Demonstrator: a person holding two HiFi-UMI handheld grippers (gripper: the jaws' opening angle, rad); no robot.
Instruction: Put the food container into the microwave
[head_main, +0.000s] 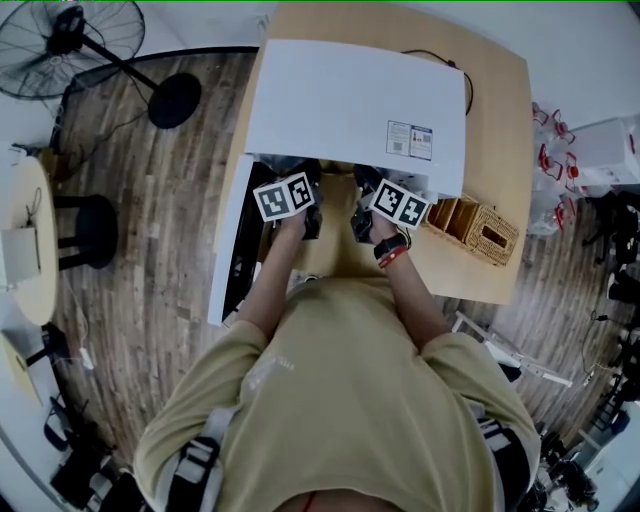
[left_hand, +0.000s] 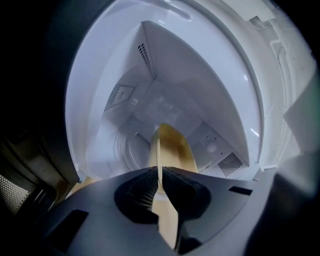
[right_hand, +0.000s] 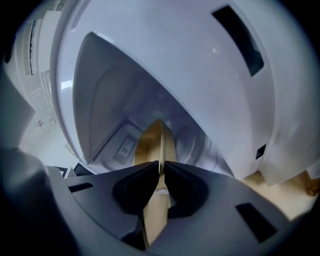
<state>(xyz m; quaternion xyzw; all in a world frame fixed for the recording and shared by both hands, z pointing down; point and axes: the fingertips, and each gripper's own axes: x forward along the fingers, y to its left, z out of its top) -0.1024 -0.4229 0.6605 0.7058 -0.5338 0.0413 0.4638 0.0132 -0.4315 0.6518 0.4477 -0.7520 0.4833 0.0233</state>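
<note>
A white microwave (head_main: 350, 100) stands on the wooden table (head_main: 500, 120) with its door (head_main: 228, 250) swung open to the left. Both grippers are at its opening, left gripper (head_main: 308, 185) and right gripper (head_main: 365, 188) side by side. In the left gripper view, the left gripper (left_hand: 160, 172) is shut on the thin rim of a tan food container (left_hand: 175, 147) that reaches into the white cavity (left_hand: 150, 95) above the glass turntable (left_hand: 125, 147). In the right gripper view, the right gripper (right_hand: 161, 167) is shut on the other rim of the container (right_hand: 152, 140). From the head view the container is mostly hidden.
A wicker basket (head_main: 475, 228) sits on the table right of the microwave. On the floor to the left are a fan (head_main: 70, 40), a black stool (head_main: 90, 230) and a round side table (head_main: 25, 240). The microwave's inner walls close in on both grippers.
</note>
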